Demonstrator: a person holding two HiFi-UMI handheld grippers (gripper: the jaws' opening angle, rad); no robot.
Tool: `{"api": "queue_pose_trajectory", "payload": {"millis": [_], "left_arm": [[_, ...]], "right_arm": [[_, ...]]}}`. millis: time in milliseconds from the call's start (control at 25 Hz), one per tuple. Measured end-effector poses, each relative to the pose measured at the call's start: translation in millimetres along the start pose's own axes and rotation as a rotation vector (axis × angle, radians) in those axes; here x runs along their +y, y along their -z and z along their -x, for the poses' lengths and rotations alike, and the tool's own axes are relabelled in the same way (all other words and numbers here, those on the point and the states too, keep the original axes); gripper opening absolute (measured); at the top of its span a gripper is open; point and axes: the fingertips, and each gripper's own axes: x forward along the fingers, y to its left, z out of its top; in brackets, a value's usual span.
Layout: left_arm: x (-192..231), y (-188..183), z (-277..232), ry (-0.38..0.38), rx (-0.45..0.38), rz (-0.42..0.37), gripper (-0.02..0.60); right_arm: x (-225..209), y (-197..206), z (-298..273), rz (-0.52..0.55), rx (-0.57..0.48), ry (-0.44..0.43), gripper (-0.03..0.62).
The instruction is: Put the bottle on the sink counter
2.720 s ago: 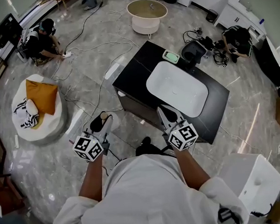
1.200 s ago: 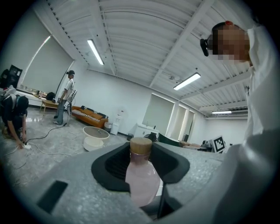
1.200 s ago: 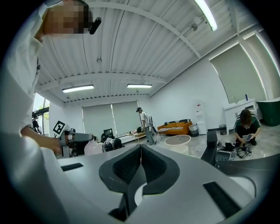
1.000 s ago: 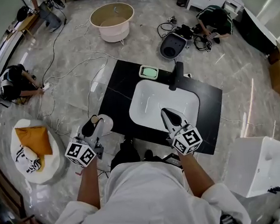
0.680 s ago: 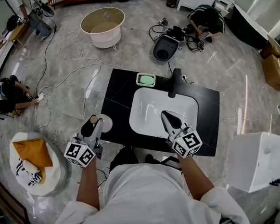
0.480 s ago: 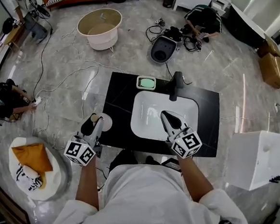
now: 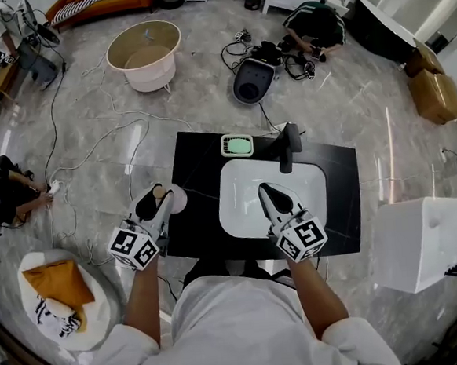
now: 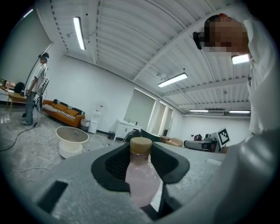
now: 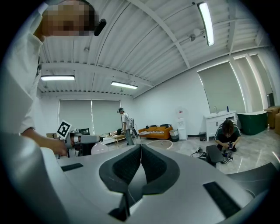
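- Step: carry phase, bottle not yet set down.
- Left tool clamps the bottle by its pink body, jaws narrow around it, cork-coloured cap up and about upright.
- Head view: the bottle sits at the left edge of the black table, well left of the sink.
- Right tool has its jaws pressed together with nothing between them, and hangs over the sink.
- Next, as a guess: shift the left tool right over the bare strip of table beside the sink, lower until the base rests flat, then let go.
- Keep clear of the soap dish and faucet at the back.
- Bottle base is hidden behind the left tool.
- Can't tell its height above the table, or whether it is over the top or just short of the edge.
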Motion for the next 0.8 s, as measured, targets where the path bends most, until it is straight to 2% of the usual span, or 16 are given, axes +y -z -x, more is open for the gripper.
{"api": "queue_pose_trajectory", "payload": {"millis": [400,800], "left_arm": [[29,1,-51,0.119,0.020,-0.026,0.153],[58,16,-99,0.115,0.039,-0.059,0.153]], "right_arm": [[-17,6,-28,0.000,0.006,0.120,0.015],[-35,17,-58,0.009,0.011,0.145,0.015]]}}
